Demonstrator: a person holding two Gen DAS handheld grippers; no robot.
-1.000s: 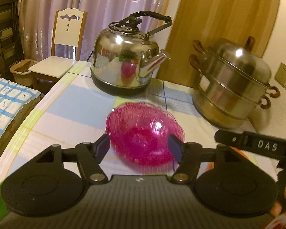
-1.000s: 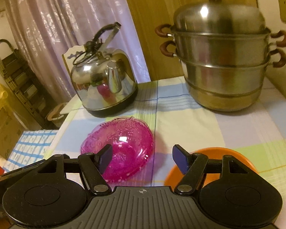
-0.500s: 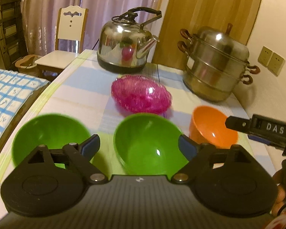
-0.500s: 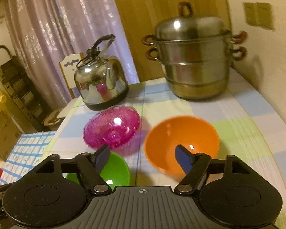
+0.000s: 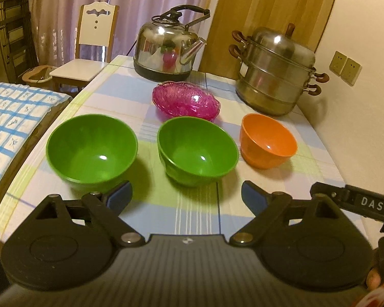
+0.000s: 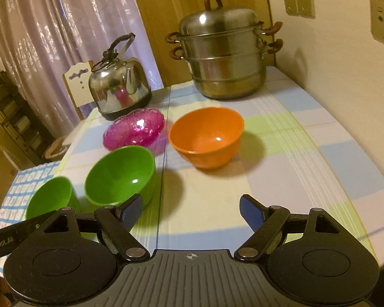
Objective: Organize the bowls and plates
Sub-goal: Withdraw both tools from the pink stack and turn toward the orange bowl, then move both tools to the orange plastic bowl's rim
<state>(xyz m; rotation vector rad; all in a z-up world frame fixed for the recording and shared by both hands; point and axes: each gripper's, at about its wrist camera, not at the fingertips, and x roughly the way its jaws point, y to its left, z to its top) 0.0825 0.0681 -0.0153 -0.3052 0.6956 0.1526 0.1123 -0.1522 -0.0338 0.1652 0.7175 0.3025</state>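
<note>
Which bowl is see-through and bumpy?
The pink glass bowl, sitting in front of the kettle. The two green bowls and the orange bowl are smooth, solid plastic.

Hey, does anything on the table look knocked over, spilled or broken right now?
Nothing stands out. The two green bowls, the orange bowl and the pink dish all sit upright, apart and empty on the tablecloth. No spills or breakage show. Both grippers are open and empty.
</note>
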